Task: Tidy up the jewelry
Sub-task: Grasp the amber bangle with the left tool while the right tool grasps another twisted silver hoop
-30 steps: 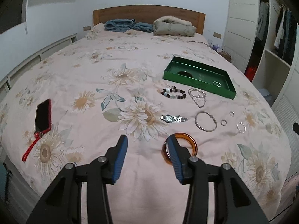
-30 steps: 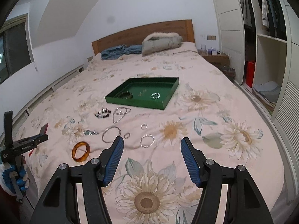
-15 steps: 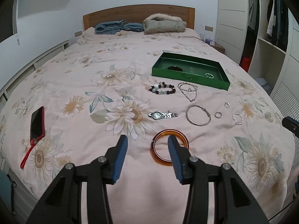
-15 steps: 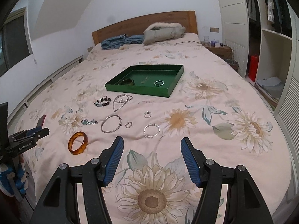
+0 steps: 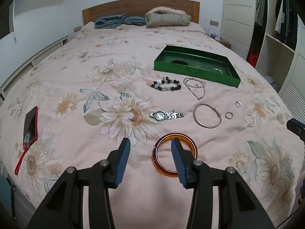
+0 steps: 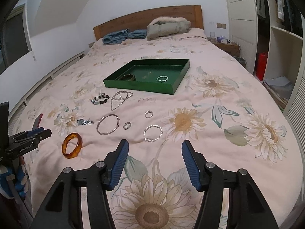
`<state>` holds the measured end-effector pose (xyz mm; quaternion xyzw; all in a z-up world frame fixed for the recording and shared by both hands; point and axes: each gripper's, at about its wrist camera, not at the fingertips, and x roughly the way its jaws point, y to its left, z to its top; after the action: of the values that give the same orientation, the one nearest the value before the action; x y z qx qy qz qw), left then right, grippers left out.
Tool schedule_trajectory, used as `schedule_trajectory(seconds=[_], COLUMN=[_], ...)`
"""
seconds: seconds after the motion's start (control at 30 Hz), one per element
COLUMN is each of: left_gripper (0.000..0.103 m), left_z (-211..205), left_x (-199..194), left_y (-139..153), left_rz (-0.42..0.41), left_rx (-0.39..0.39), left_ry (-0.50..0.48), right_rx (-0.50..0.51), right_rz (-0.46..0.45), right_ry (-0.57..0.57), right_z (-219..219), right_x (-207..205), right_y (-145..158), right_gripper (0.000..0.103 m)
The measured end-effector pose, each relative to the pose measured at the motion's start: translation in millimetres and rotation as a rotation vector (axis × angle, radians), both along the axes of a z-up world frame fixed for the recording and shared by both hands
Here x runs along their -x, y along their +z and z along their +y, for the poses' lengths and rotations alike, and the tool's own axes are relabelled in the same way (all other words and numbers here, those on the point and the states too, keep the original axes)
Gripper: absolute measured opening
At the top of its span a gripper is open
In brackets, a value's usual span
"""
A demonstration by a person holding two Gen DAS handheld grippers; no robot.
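Jewelry lies on a floral bedspread before a green tray (image 5: pixel 233 70) (image 6: pixel 182 76) that holds a dark bangle (image 6: pixel 128 77) and a silver bracelet (image 6: pixel 162 79). My left gripper (image 5: pixel 150 148) is open and empty; its right finger overlaps an amber bangle (image 5: pixel 187 140) (image 6: pixel 72 147). Beyond lie a watch (image 5: pixel 165 115), a silver bangle (image 5: pixel 207 115), a bead bracelet (image 5: pixel 165 85), a pearl necklace (image 5: pixel 195 87) and small rings (image 5: pixel 229 115). My right gripper (image 6: pixel 154 150) is open and empty, just short of a twisted silver ring (image 6: pixel 152 133).
A red phone with a strap (image 5: pixel 30 123) lies at the bed's left edge. Folded clothes (image 5: pixel 167 19) sit by the headboard. A wardrobe with shelves (image 6: pixel 282 61) stands at the right. The left gripper's body (image 6: pixel 24 143) shows at the left of the right wrist view.
Both grippers have moved forward and lower toward the jewelry. The amber bangle now sits around my left gripper's right finger in view. Both stay open.
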<state>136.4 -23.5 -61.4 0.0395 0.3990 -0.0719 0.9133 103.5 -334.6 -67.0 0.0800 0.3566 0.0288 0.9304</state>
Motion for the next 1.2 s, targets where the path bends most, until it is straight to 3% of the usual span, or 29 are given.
schedule_trajectory(seconds=[0.67,0.9,1.2], left_gripper=[0.043,0.042,0.042], left_z=[-1,-8,-7], left_x=[-39,-43,-45], left_y=[-58,-76,-84], left_rz=[0.146,0.154,0.131], left_rx=[0.071,0.025,0.032], left_ry=[-0.031,-0.05,-0.054], right_rx=[0.013,0.064,0.132], right_rz=[0.1,0.164,0.229], right_ry=[0.025,0.064,0.111], right_z=[-5,2,12], right_x=[-59,-87,-116], right_y=[-46,-63,-82], right_gripper=[0.047,0.031,0.029])
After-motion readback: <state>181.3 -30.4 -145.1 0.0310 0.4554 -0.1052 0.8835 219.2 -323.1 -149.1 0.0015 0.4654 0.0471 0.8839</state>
